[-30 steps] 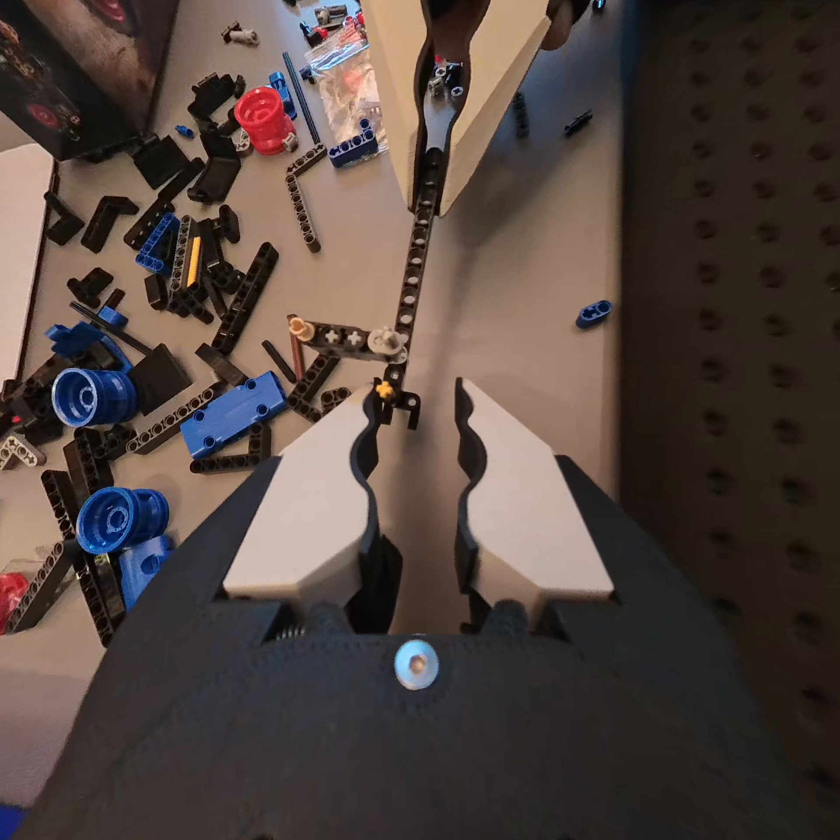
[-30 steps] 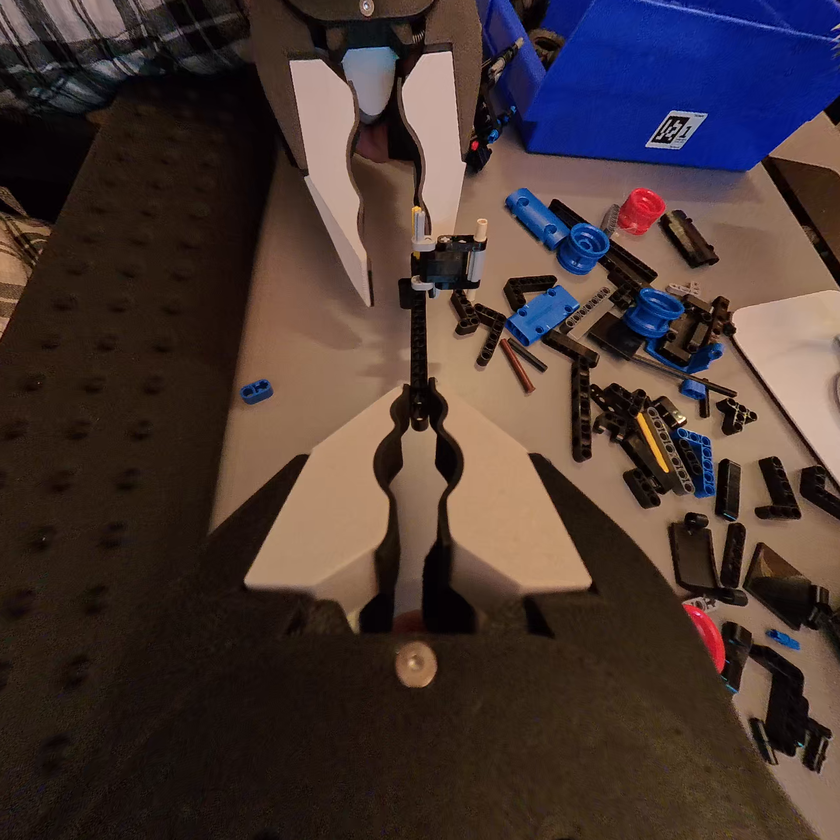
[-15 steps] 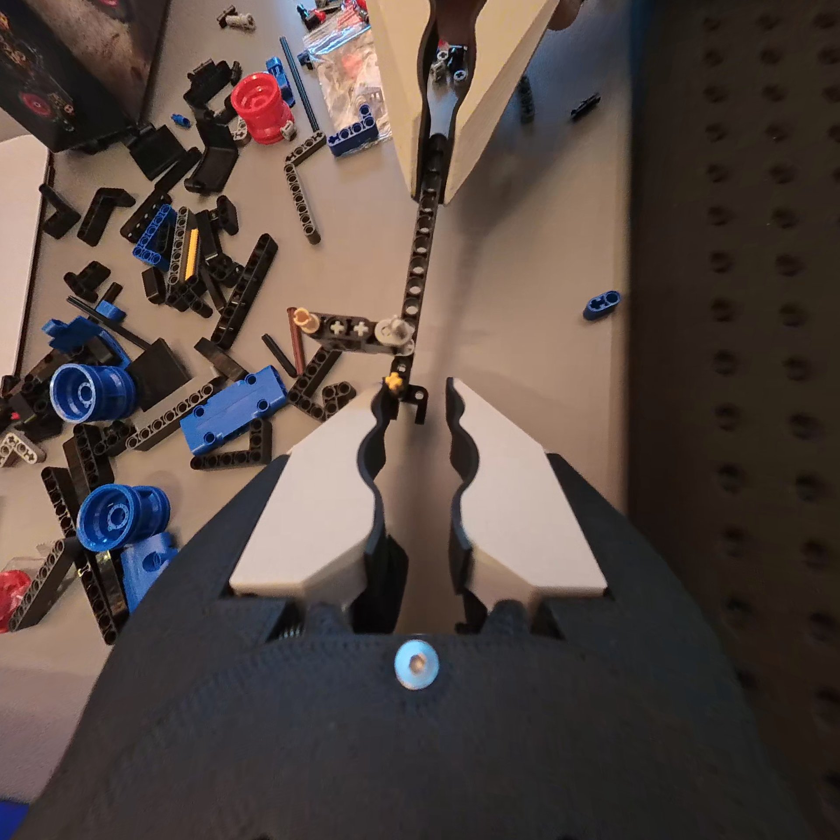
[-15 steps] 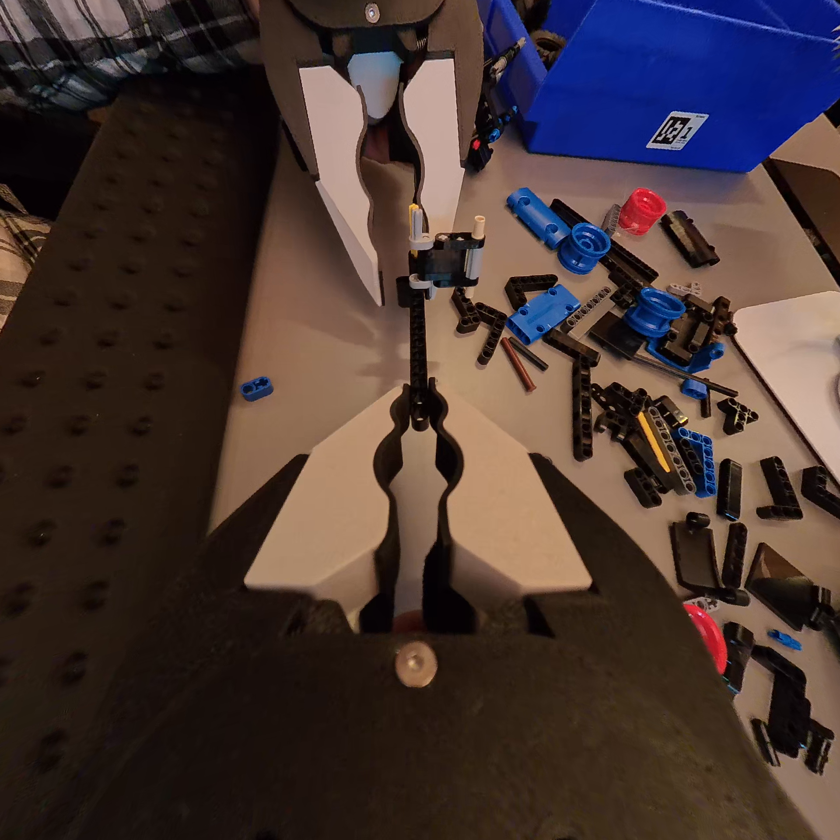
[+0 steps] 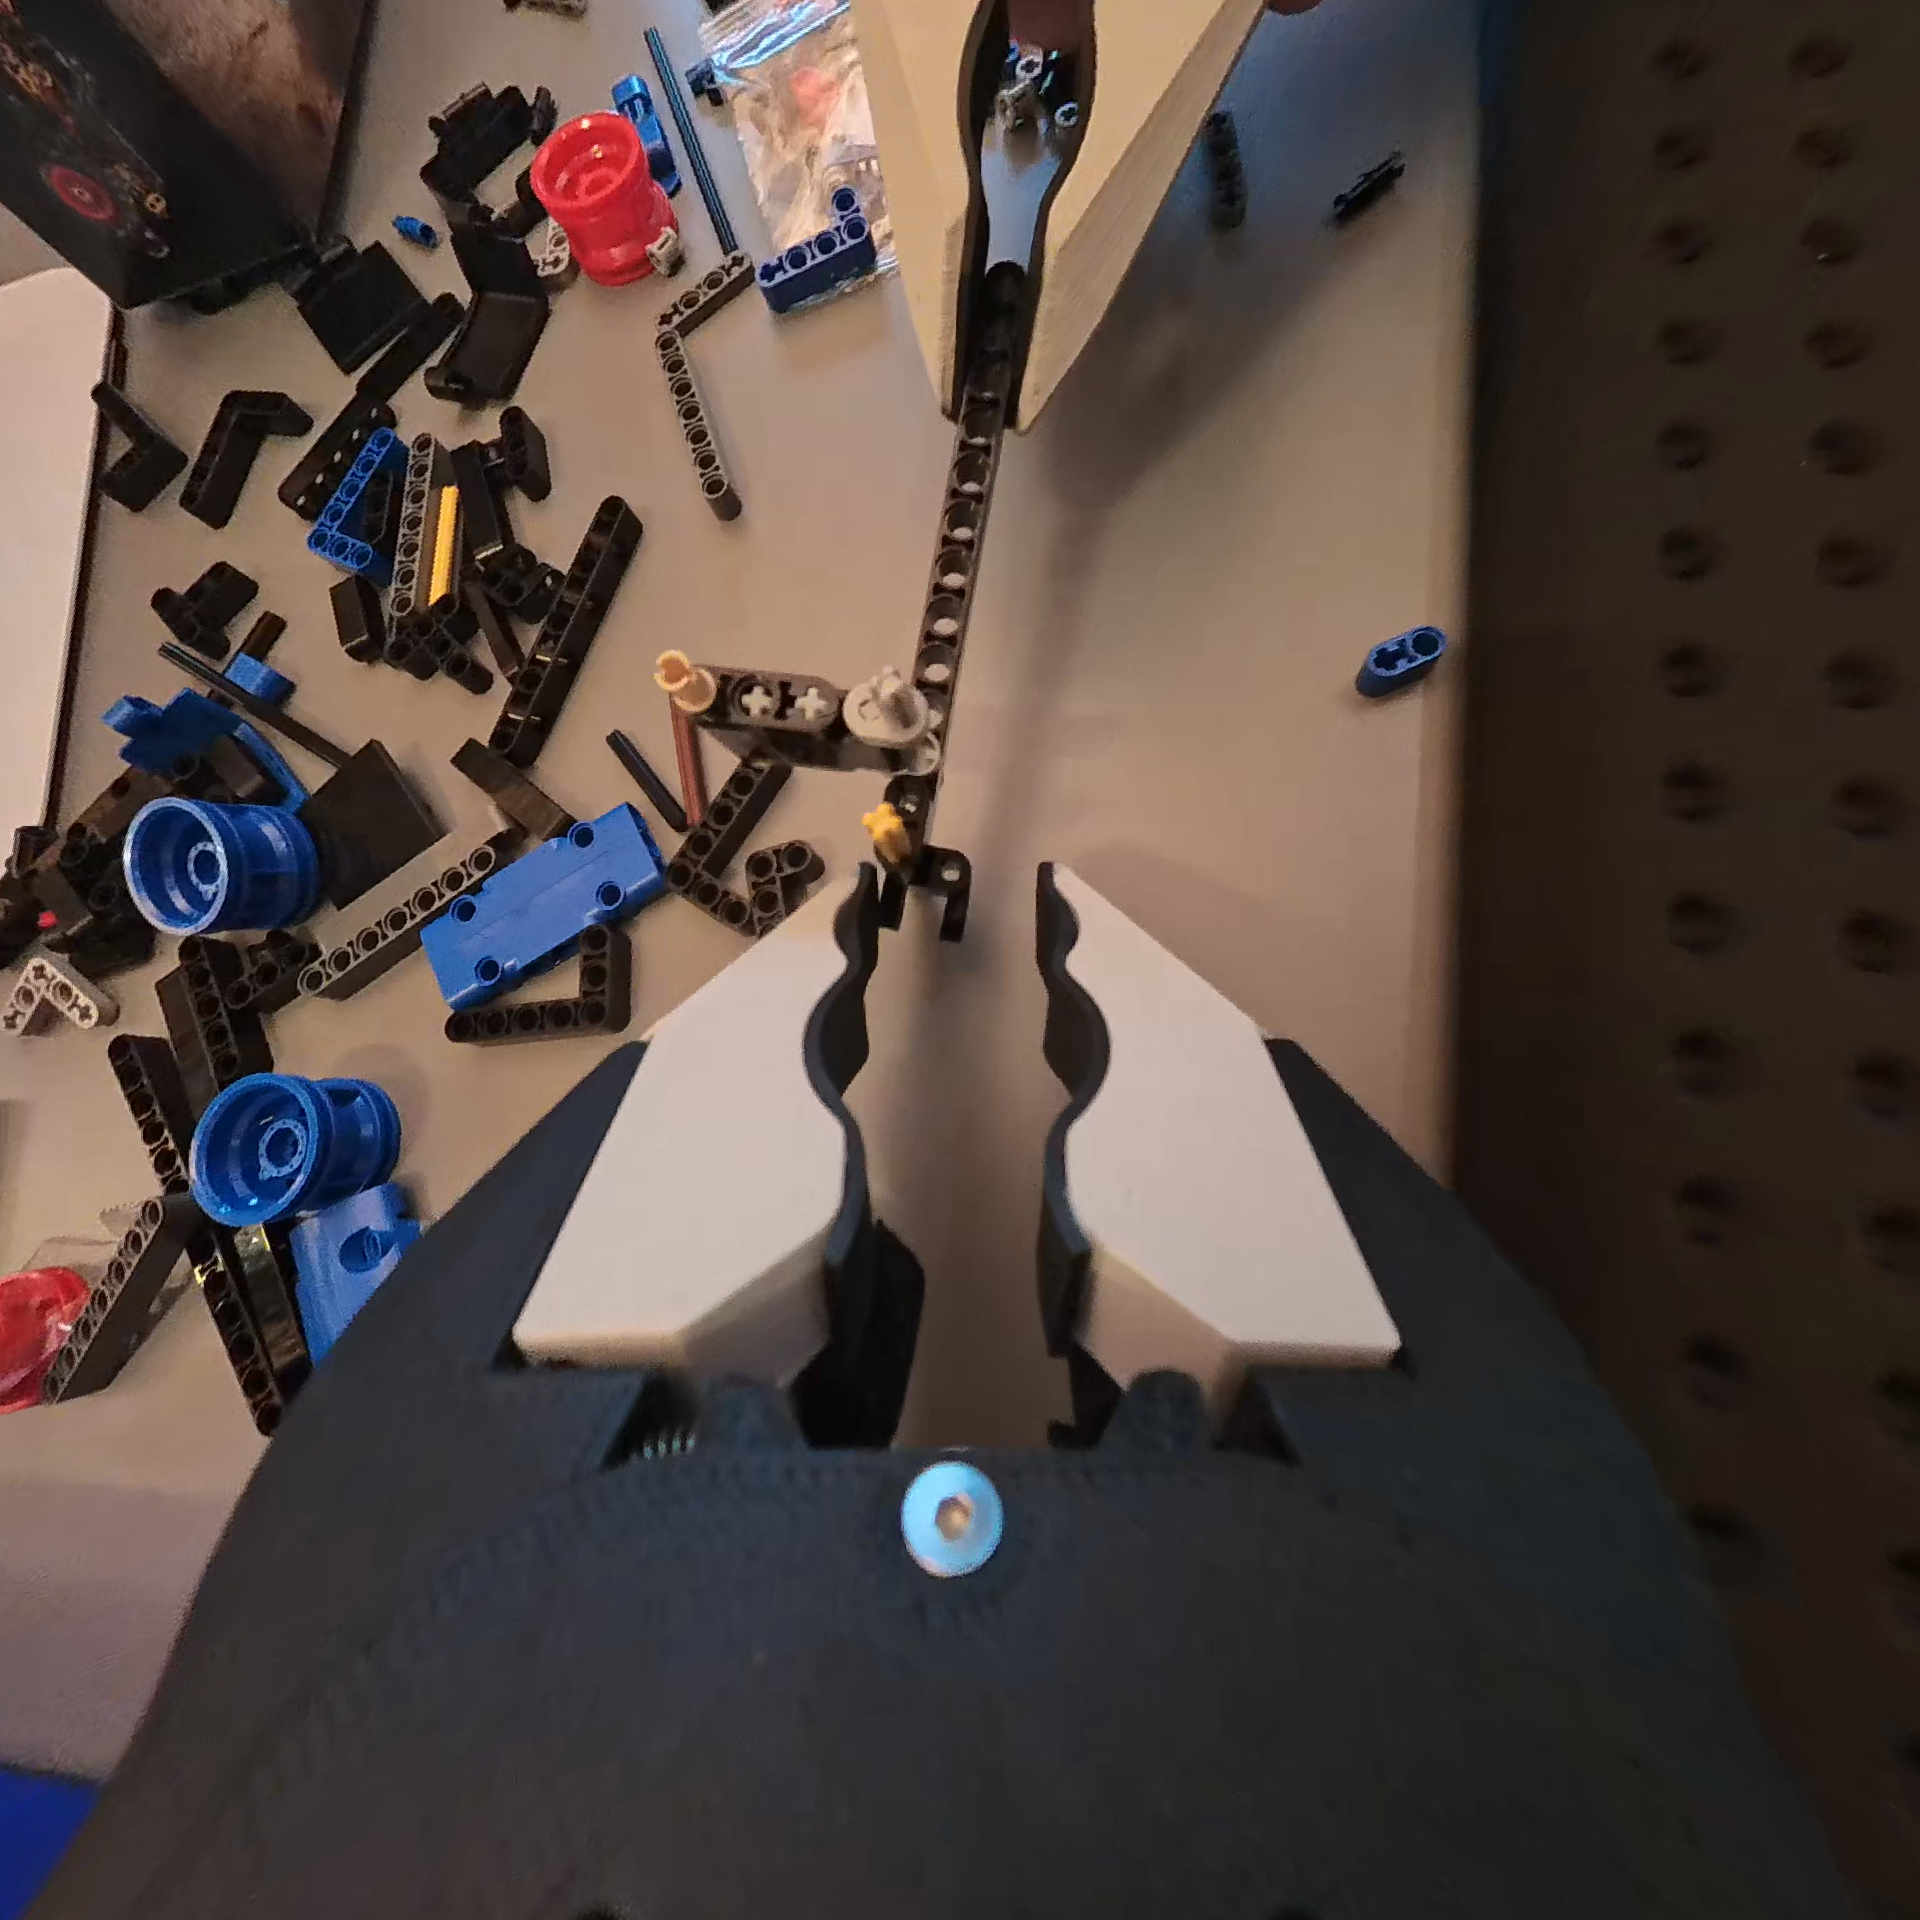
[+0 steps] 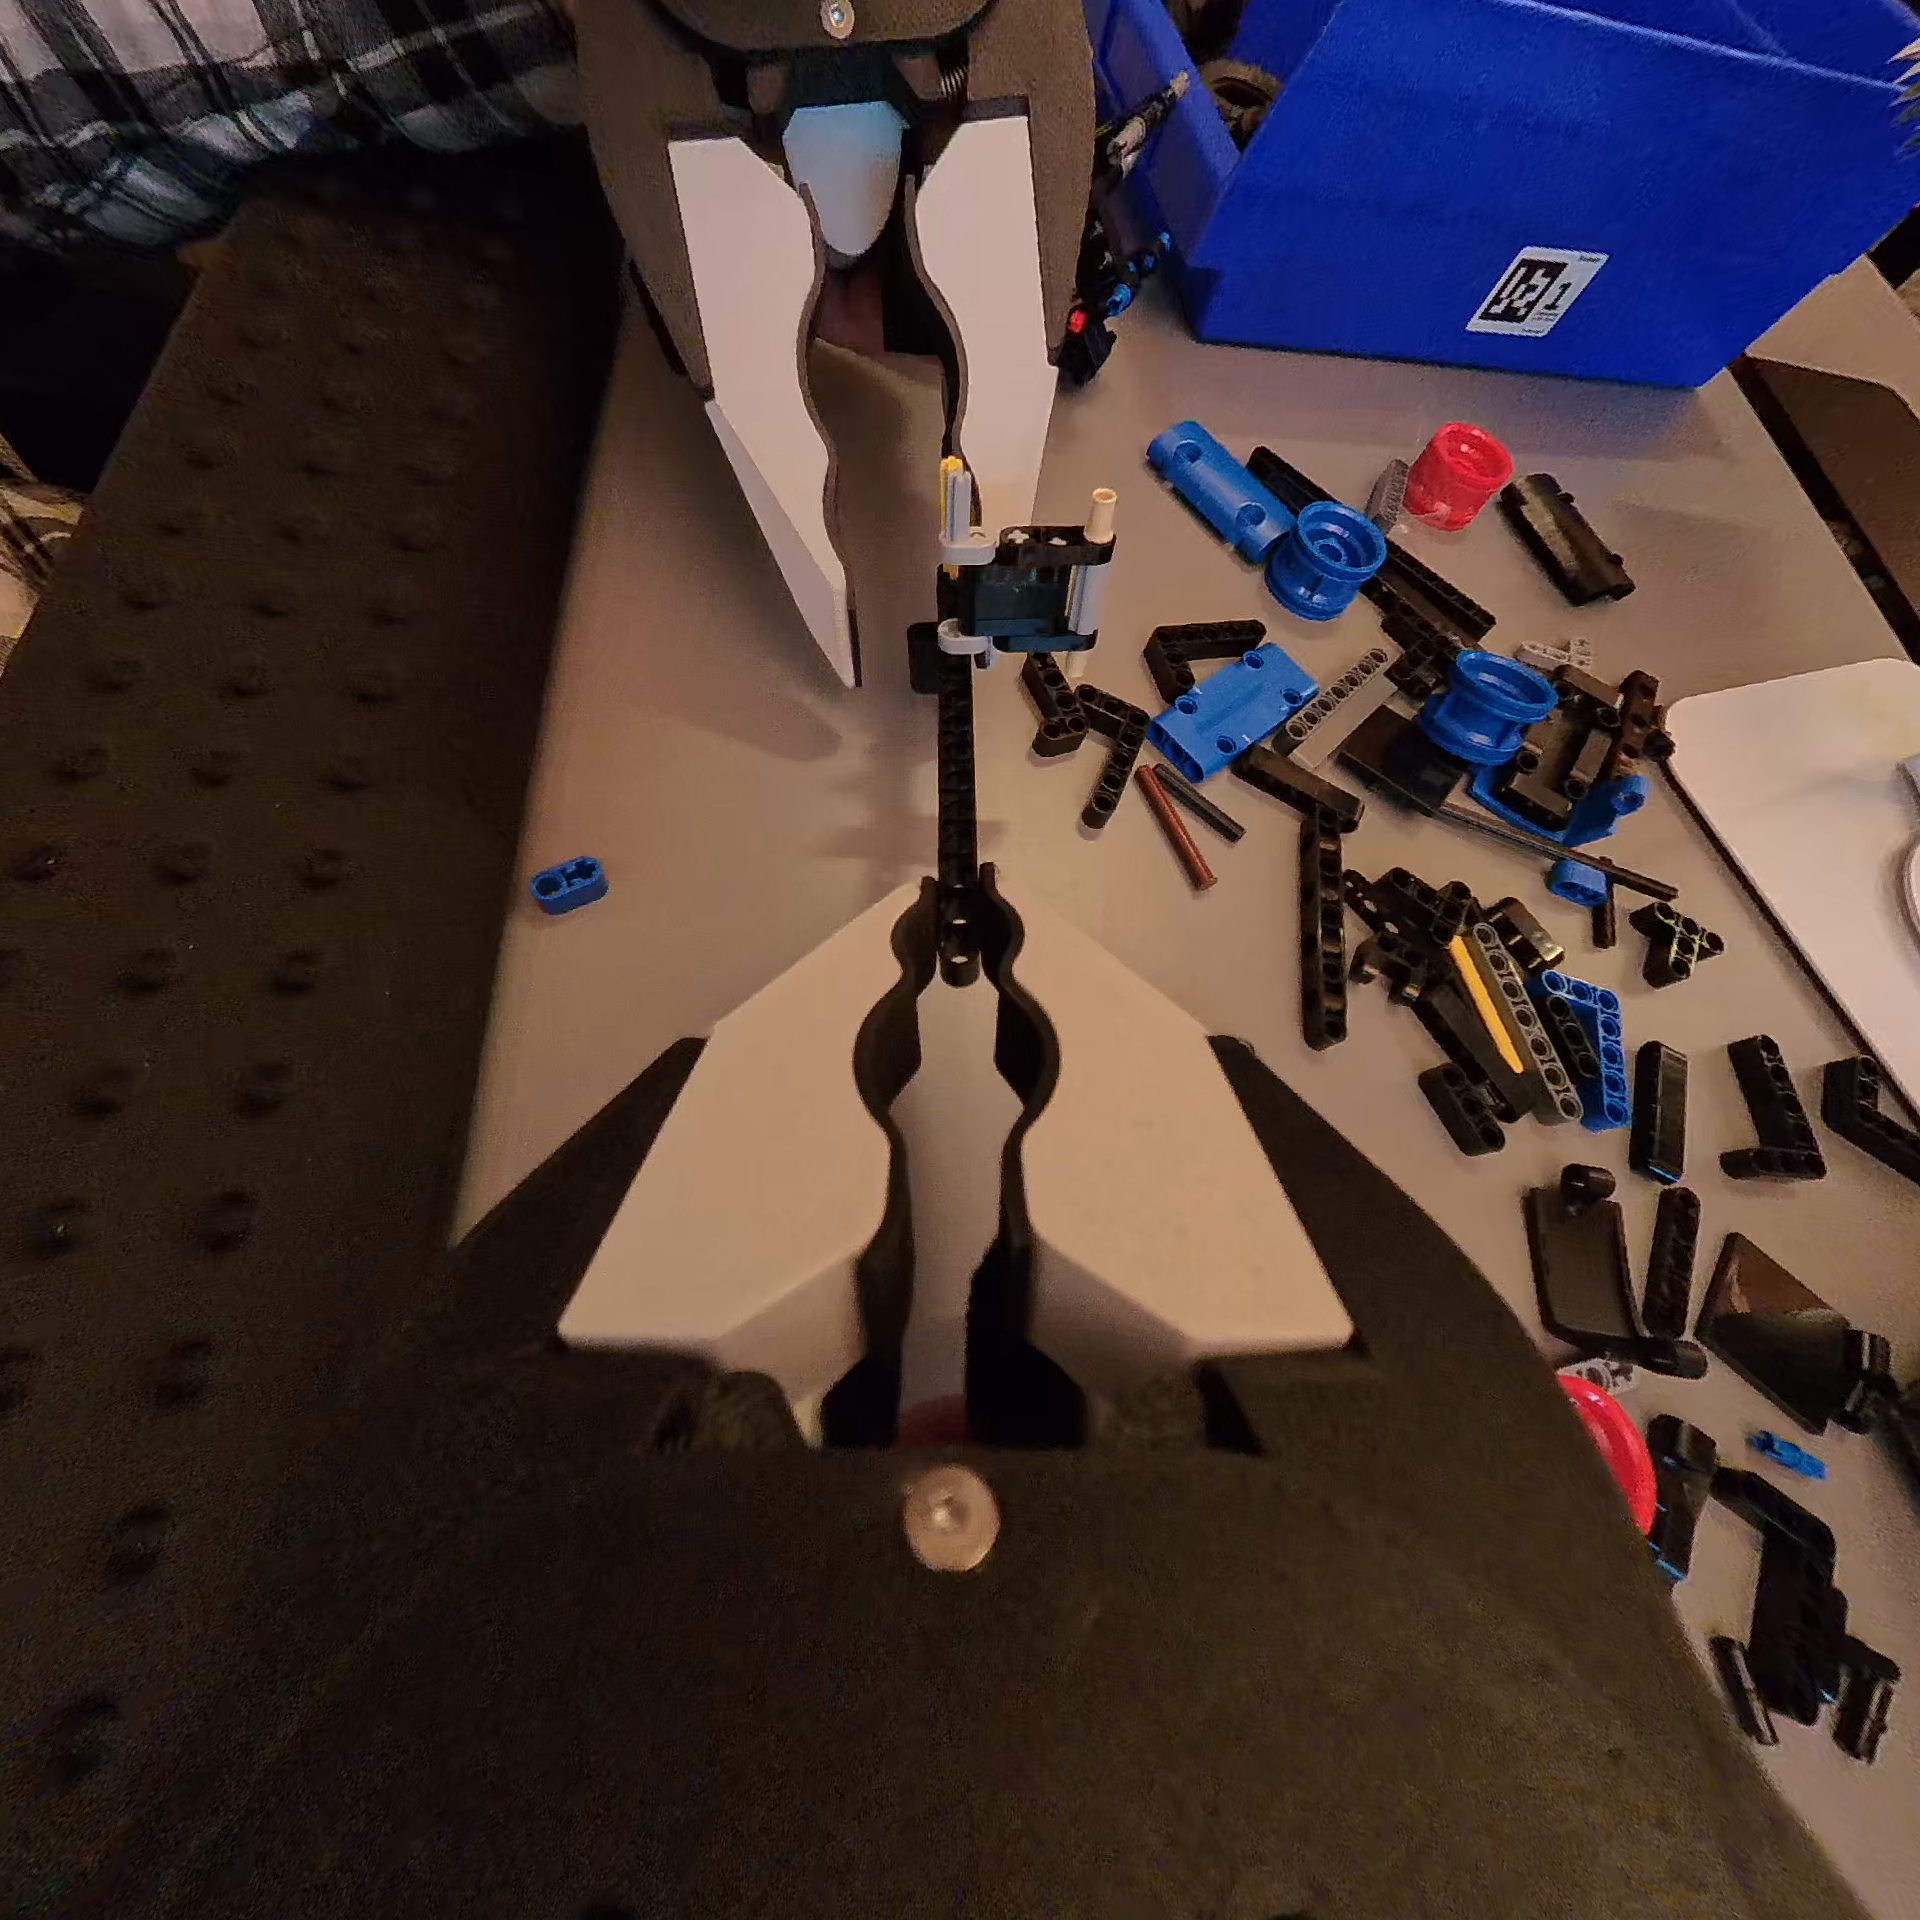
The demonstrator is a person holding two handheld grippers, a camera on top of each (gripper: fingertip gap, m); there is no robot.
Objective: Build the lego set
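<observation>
While right hand-held gripper (image 6: 957,920) clamps black beam (image 6: 954,769), left hand-held gripper (image 5: 948,894) gapes empty; blue bin (image 6: 1538,197) contents unclear.

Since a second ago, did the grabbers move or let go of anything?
Left gripper crept forward with its jaws open, its tips now flanking the black clip at the near end of the long black beam. Right gripper stayed shut on the beam's other end. Loose pieces stayed put.

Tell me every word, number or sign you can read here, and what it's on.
White sticker on the blue bin: a black-and-white square code with small print beside it; I won't quote it.
Dark box: printed artwork, lettering too blurred to read.
Long black beam held in the right tool, and the loose pieces: no markings visible.
</observation>
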